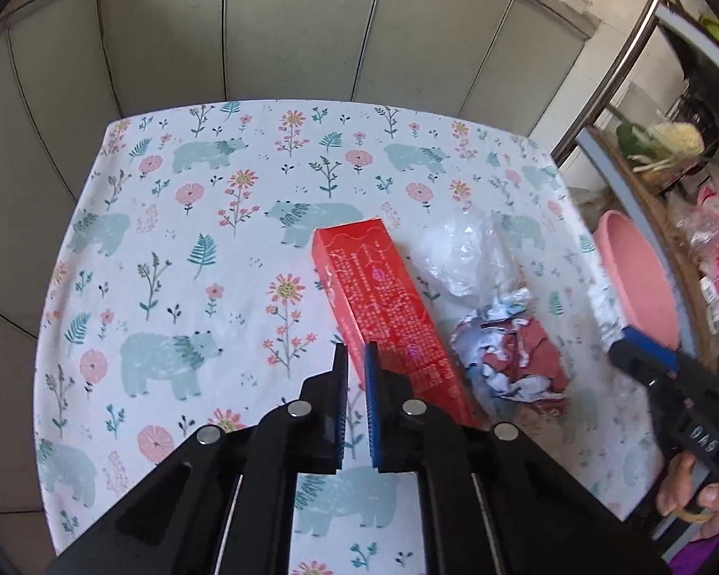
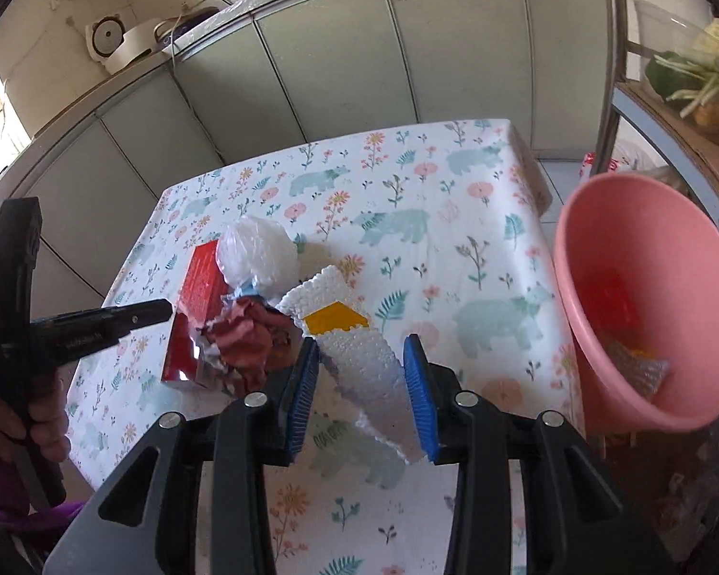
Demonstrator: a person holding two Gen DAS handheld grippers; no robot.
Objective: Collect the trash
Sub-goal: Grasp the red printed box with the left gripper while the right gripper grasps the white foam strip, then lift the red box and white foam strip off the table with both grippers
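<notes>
Foam: we hold a white foam block [image 2: 359,359] with a yellow patch, pinched between the blue pads of our right gripper [image 2: 362,345], lifted above the table [image 2: 479,249] and near the pink basin [image 2: 647,326].
Pink basin: it sits off the table's right edge, tilted towards us; inside we see something red and a crinkled silvery scrap with a bit of orange, so we judge some trash is already collected.
Left gripper: our left gripper [image 1: 357,350] has its jaws nearly pressed together, with only the tablecloth showing in the narrow gap; it grips nothing that we can see. Its right finger lies against the edge of the red box [image 1: 388,316], which rests flat on the cloth.
Left on the table: the red box, a clear crumpled plastic bag [image 1: 460,254] and a crumpled wad of red and white paper [image 1: 508,354], all close together, the wad touching the box's side.
Progress: we judge the job roughly half done; one piece is on its way, three pieces wait.
Next, as we judge: drop the foam in the basin, then reopen the left jaws to take the box, since closed jaws beside it will not hold it.
Risk: the light bag may slip from a loose pinch.
</notes>
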